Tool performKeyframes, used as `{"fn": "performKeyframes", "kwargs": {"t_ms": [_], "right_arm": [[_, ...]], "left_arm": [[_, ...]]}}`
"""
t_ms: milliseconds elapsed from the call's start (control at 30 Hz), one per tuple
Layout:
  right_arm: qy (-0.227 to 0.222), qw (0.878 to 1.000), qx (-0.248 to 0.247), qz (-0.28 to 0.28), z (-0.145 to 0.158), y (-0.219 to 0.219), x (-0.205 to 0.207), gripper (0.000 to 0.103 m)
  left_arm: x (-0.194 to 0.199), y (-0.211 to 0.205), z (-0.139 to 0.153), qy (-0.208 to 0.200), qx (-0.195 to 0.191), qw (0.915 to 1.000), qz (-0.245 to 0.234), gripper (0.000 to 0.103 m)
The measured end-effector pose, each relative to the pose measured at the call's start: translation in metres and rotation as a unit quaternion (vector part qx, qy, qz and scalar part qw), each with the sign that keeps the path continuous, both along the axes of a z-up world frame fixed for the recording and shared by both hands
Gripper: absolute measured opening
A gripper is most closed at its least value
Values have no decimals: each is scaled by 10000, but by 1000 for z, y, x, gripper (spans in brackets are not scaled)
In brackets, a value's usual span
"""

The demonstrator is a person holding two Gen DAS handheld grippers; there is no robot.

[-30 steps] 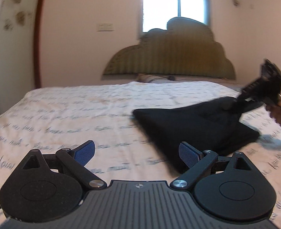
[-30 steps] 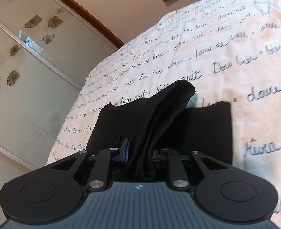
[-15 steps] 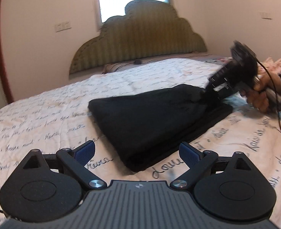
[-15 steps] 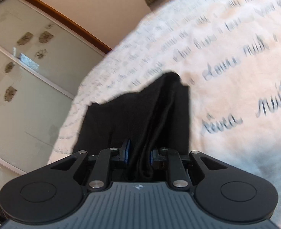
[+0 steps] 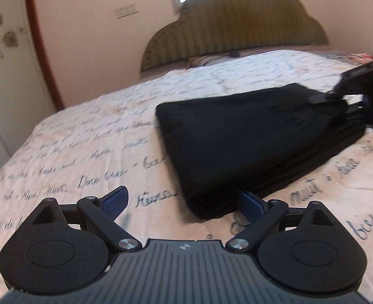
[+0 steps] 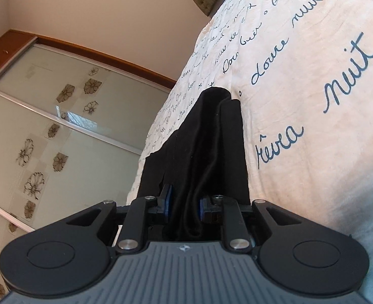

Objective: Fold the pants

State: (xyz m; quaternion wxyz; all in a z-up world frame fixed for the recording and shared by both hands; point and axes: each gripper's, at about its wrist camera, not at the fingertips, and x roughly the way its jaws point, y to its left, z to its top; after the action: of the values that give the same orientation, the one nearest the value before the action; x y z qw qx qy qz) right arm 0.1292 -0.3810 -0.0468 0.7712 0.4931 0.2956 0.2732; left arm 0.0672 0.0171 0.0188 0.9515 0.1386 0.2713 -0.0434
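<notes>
The right gripper (image 6: 182, 209) is clenched on a bunched fold of the black pants (image 5: 249, 139), and the cloth hides the inner faces of its blue pads (image 6: 166, 200). In the left wrist view that gripper (image 5: 343, 98) sits at the far right, cut off by the frame edge, with only a sliver of the hand behind it showing. The pants lie folded on the bedspread (image 5: 85, 157), right of centre, their far-right corner lifted into the grip. The underside of the fold cannot be seen. The left gripper (image 5: 184, 202) is released, its jaws spread wide, with the near corner of the pants just beside its right pad (image 5: 252, 204); whether they touch is unclear. Left of the pants the script-printed bedspread lies bare out to its left edge. A headboard (image 5: 237, 25) stands at the far end, and the wardrobe doors (image 6: 59, 131) lie beyond the bed's edge.
</notes>
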Motion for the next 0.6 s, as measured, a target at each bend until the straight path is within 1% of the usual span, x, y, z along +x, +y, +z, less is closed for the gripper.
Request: {"fn": "performKeyframes", "kwargs": {"t_ms": [33, 67, 167, 200, 233, 267, 300, 333, 367, 400, 467, 600], "right_arm": [[-5, 10000, 94, 10, -2, -2, 0, 19], [-12, 9998, 177, 21, -4, -4, 1, 21], [-35, 9998, 174, 48, -4, -5, 2, 21], [-36, 9999, 155, 53, -4, -4, 2, 21], [-35, 9999, 154, 57, -4, -5, 2, 21], [-32, 9998, 164, 57, -4, -5, 2, 21], [-32, 9998, 165, 59, -4, -5, 2, 21], [-32, 9998, 161, 56, -4, -5, 2, 21], [-32, 9999, 159, 56, -4, -5, 2, 21], [-32, 9999, 161, 56, -4, -5, 2, 21], [-26, 9998, 162, 65, -4, -5, 2, 21], [-27, 9999, 104, 85, -2, -3, 2, 22]], "left_arm": [[2, 2, -1, 112, -45, 9998, 130, 92], [3, 5, -2, 189, -134, 9995, 226, 91], [2, 14, 0, 204, -609, 9970, 431, 84], [1, 16, 2, 241, -820, 9951, 493, 79], [0, 17, 3, 300, -1089, 9922, 534, 70], [-1, 17, 3, 352, -1355, 9885, 565, 65], [0, 16, 3, 375, -1513, 9862, 560, 59], [3, 11, 2, 392, -1467, 9867, 581, 56], [7, 6, 0, 416, -1309, 9884, 642, 55], [9, 3, -1, 435, -1261, 9886, 692, 55], [11, 6, 2, 433, -1394, 9865, 742, 52], [5, 21, 3, 495, -1709, 9807, 811, 32]]}}
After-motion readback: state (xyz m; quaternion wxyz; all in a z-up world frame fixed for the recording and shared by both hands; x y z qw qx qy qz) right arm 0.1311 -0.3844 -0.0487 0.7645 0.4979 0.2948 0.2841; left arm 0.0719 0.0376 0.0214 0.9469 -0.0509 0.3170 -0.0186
